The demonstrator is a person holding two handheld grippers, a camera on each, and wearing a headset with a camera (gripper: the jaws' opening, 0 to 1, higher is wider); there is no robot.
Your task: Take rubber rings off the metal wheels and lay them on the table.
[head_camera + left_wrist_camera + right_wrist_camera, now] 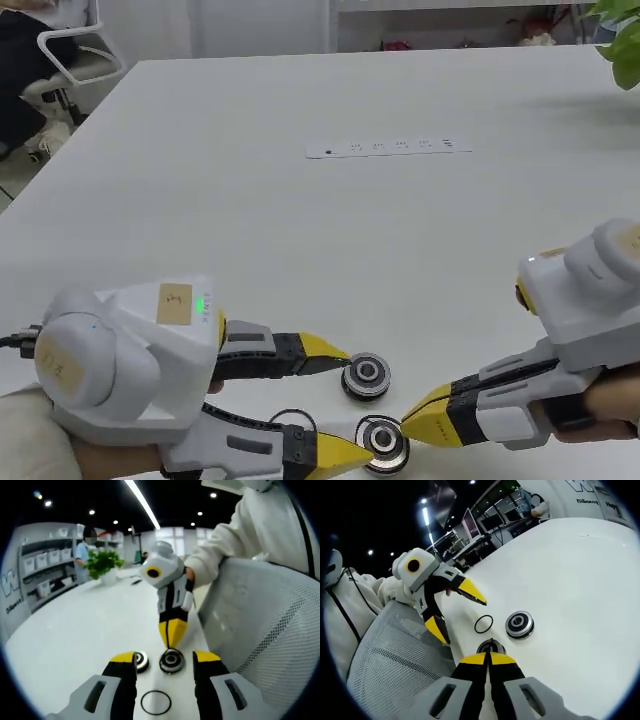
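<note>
1. Table: white. The work sits close to its near edge, just in front of the person.
2. Near wheel: lies flat with its axle upright, closest to the near edge. The coming move turns on this wheel.
3. Far wheel: also flat, just beside the near wheel on the side away from the edge. It is also just beside the tip of one left jaw.
4. Loose ring: a thin black hoop lying flat on the table, apart from both wheels. It sits between the left jaws, further back toward that gripper's body. Judged: one ring is already laid down.
5. Left gripper: jaws released and spread wide, grasping nothing. The near wheel lies straight ahead in the gap, closer to the jaw on the table-edge side.
6. Right gripper: jaws clenched together to a single point. That point meets the rim of the near wheel from the side opposite the left gripper. Whether any rubber is nipped between the tips cannot be told.
7. Key relation: the grippers face each other across the near wheel, with the right tip at it and the left jaws bracketing it. Judged: peeling a ring calls for the left jaws to steady the wheel. Otherwise the wheel may slide on the smooth table.
</note>
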